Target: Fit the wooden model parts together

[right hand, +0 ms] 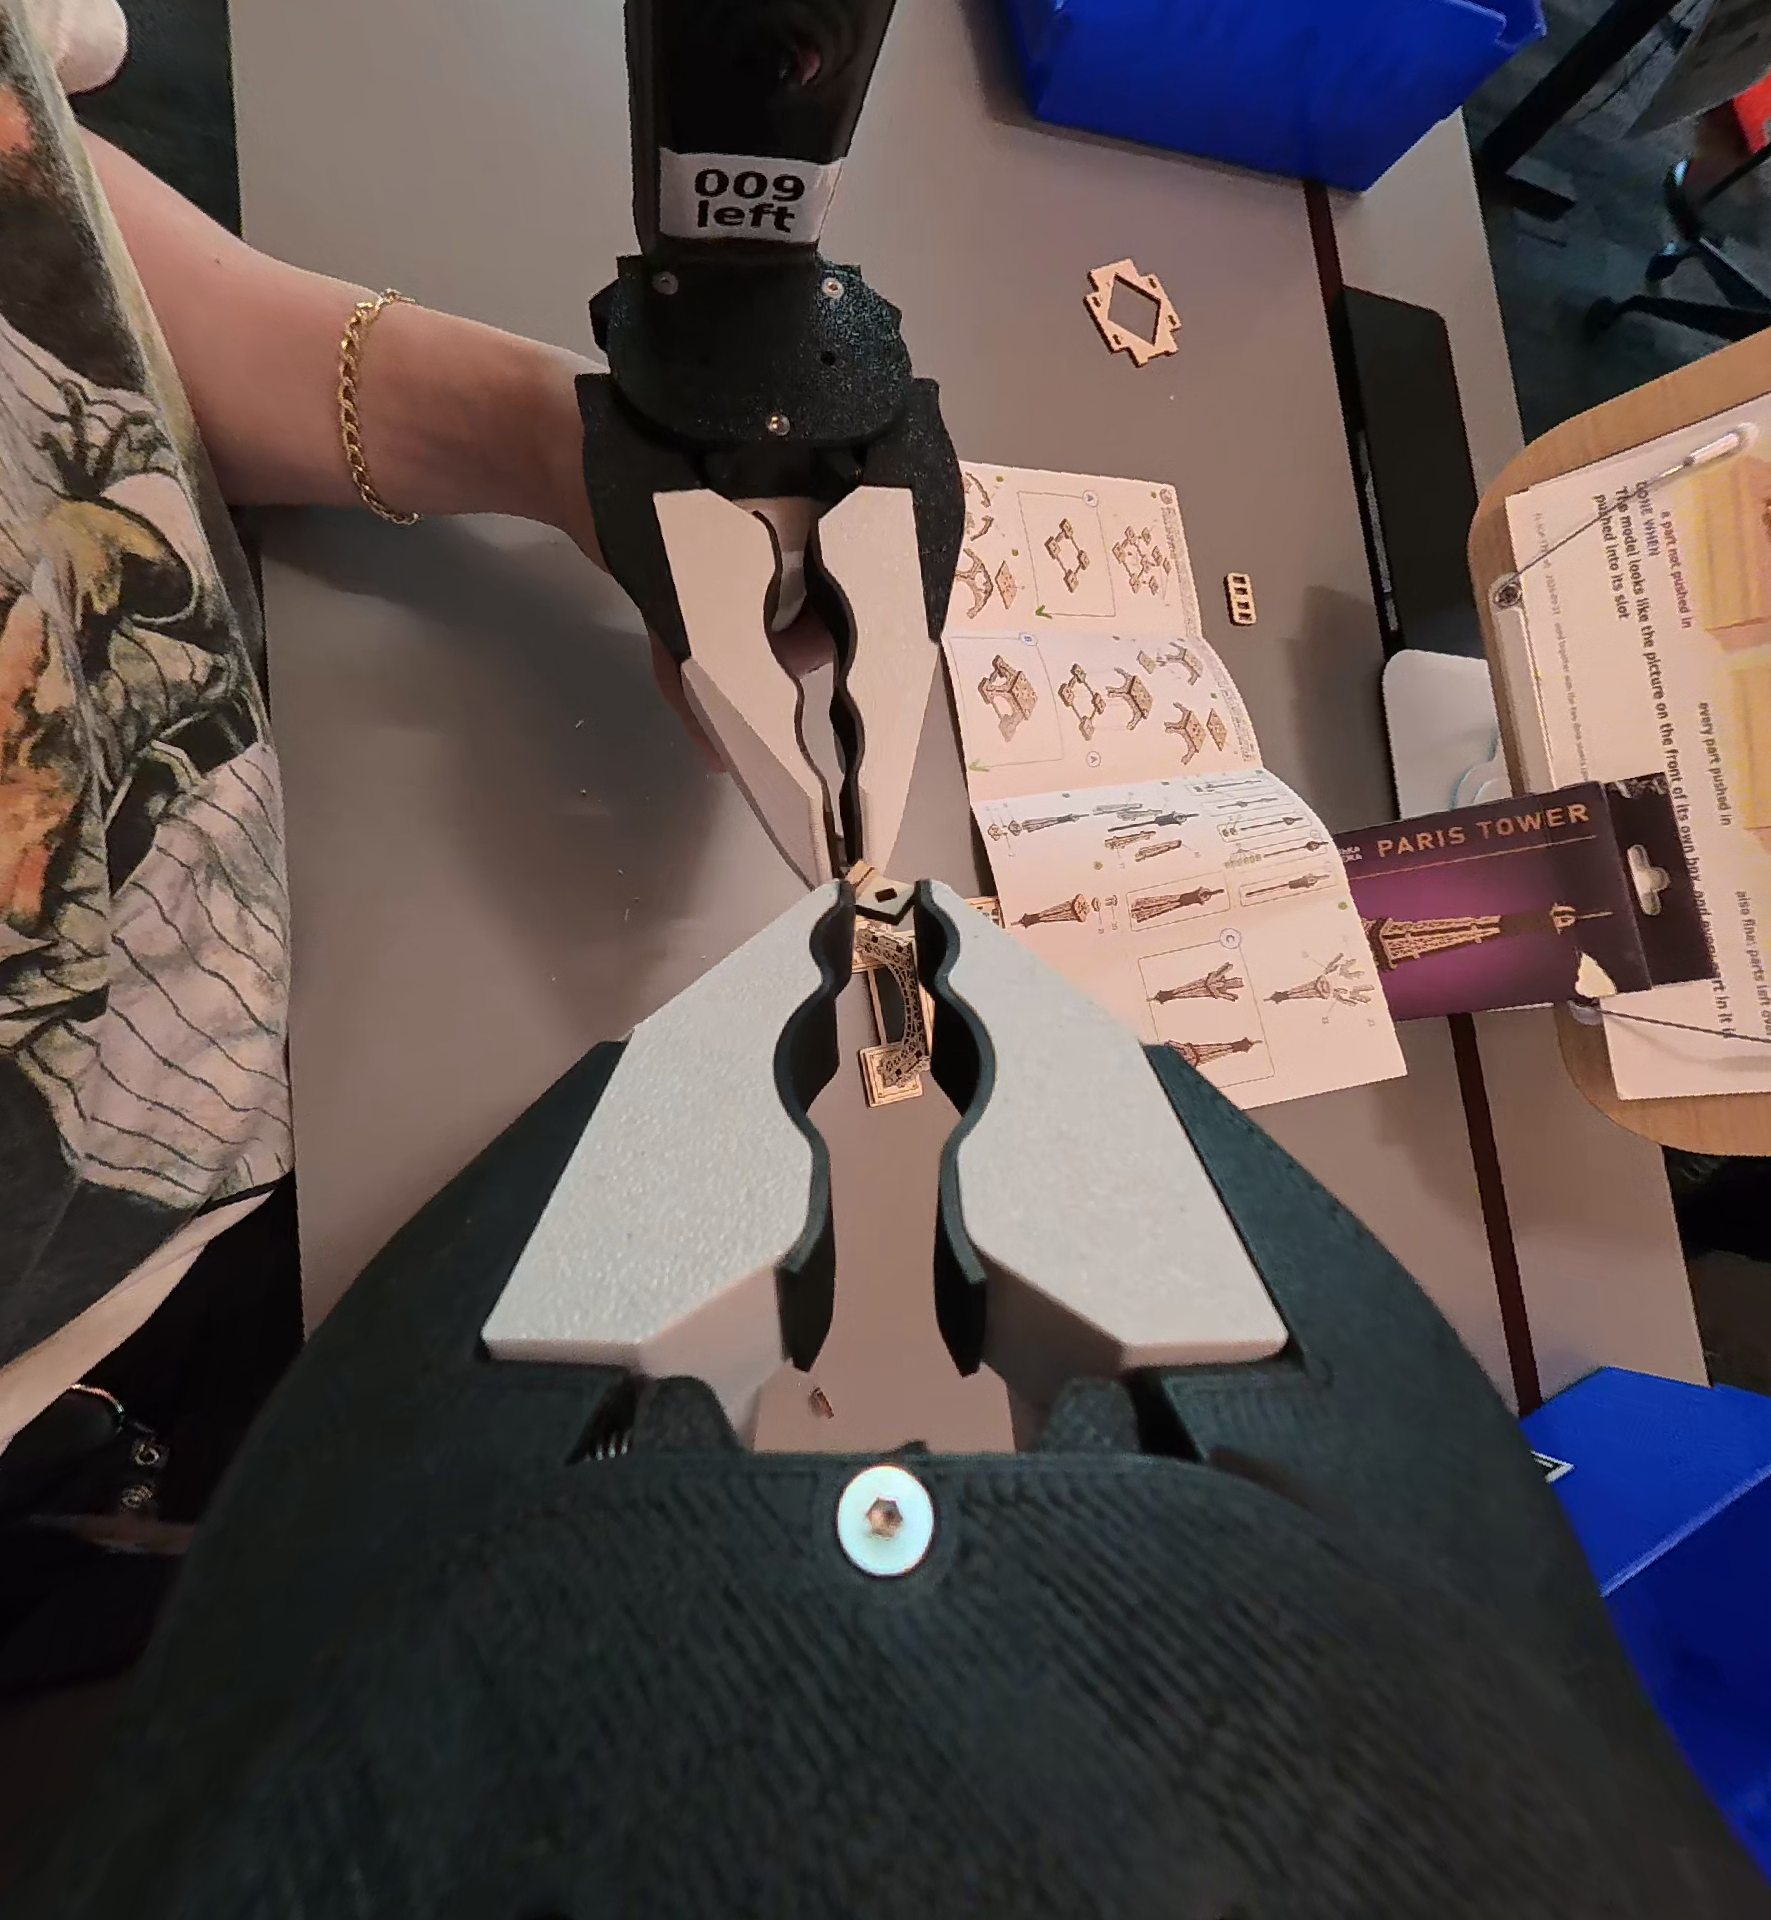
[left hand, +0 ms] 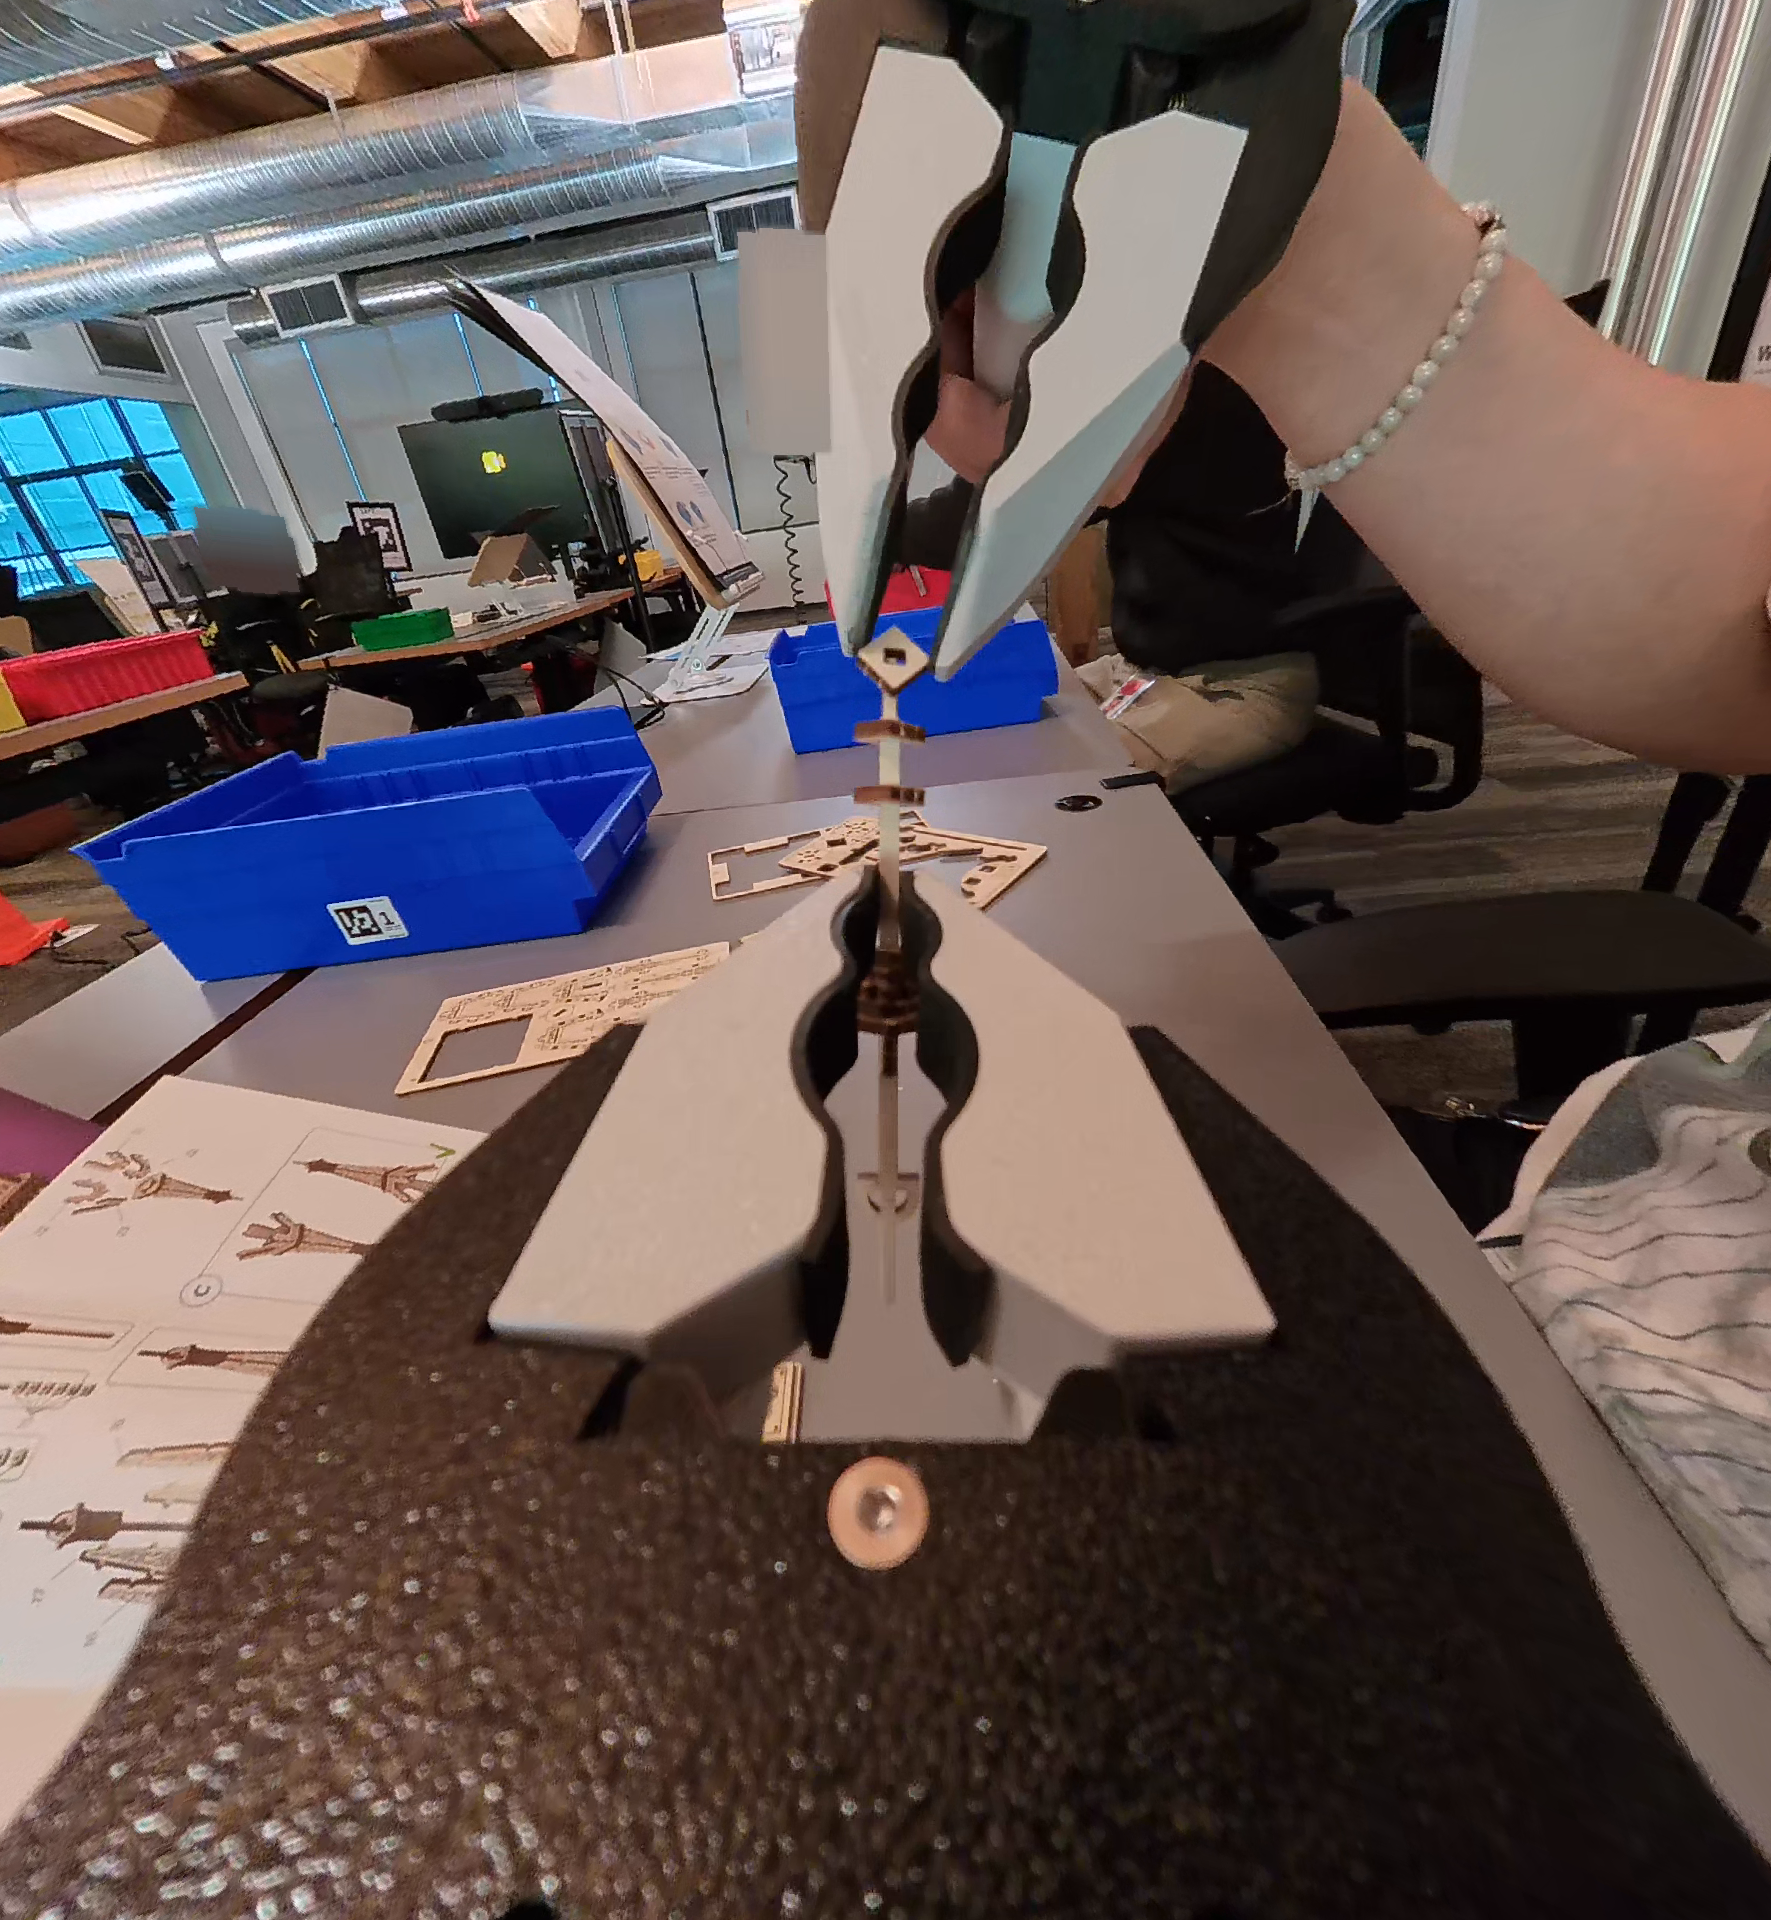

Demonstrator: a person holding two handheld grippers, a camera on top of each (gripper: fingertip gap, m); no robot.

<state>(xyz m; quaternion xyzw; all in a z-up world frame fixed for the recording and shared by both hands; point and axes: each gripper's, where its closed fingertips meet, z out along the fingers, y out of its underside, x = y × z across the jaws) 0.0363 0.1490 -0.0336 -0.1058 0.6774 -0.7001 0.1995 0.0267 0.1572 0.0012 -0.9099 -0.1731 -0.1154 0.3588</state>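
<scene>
Above the desk (left hand: pixel 1120 935), left gripper (left hand: pixel 889 914) clenched the thin, snappable spire (left hand: pixel 891 769); at twelve o'clock, right gripper (left hand: pixel 891 657) pinched the square washer (left hand: pixel 893 665) by its edges.

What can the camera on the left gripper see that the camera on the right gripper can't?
Only the left wrist view shows the thin wooden spire side-on, with two small square plates already threaded on it, plus two punched-out wooden sheets on the table.

Only the right wrist view shows the wooden tower base lying below and a loose diamond-shaped frame piece.

Both show the right gripper pinching a little square plate at the spire's tip, the left gripper clamping the spire, and the instruction sheet.
</scene>
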